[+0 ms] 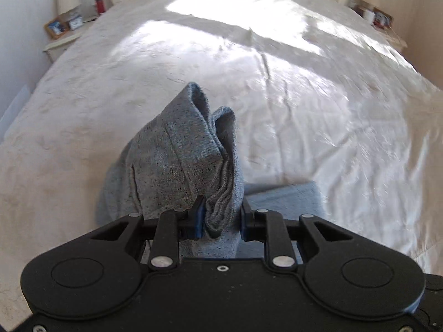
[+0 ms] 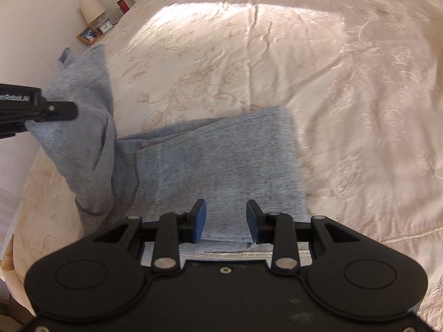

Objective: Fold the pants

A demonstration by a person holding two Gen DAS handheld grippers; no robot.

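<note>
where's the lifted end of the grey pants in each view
Left wrist: lifted end stands centre frame, pinched in the left hand-held gripper.
Right wrist: same end at far left, raised off the bedspread.
Shared landmark: framed photo on the nightstand.

Grey-blue pants (image 2: 216,163) — seemingly half-folded
</note>
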